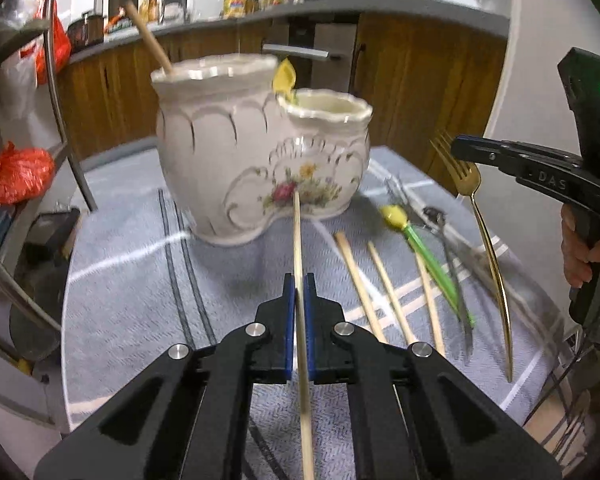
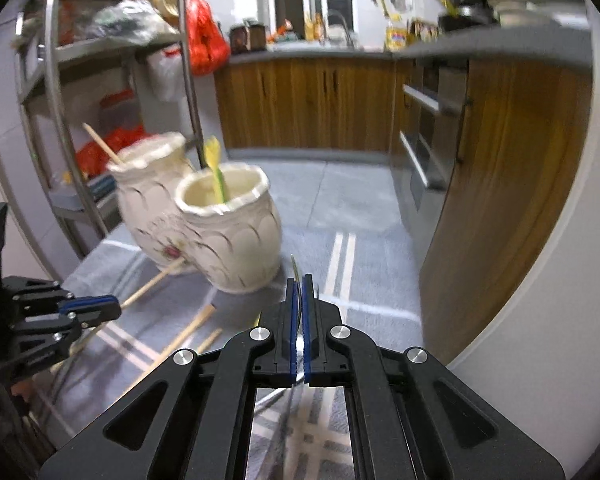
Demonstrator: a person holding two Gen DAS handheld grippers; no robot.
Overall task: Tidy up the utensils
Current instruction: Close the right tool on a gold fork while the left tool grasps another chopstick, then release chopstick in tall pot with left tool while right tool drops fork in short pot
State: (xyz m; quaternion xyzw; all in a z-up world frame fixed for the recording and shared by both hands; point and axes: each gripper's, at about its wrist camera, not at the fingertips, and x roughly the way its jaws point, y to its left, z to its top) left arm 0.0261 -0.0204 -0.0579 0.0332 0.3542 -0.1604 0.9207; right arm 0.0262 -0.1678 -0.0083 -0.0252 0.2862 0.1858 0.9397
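**Both tongs loaded, holder ahead**

Our left tongs [image 1: 299, 280] are clamped on a pale wooden chopstick [image 1: 298, 240], its tip pointing at the white floral ceramic double-pot holder [image 1: 236, 152] that stands toward the far edge of the worktop's grey striped cloth [image 1: 140, 280]. Our right tongs [image 2: 299, 284] are pressed together on a slim gold metal fork [image 1: 488, 240], lifted near the right edge. One chopstick already leans in the taller pot and a yellow-green plastic pick [image 2: 216, 168] in the lower one.

We judge the risks to be these: the long chopstick could pivot in the pads and strike the holder's scalloped rim, tipping it; the thin fork handle could slip.

Loose chopsticks [image 1: 360, 280], another pick and some grey metal pieces remain on the cloth; motion blur keeps us from identifying the metal pieces. In the right view the fork is barely a sliver.
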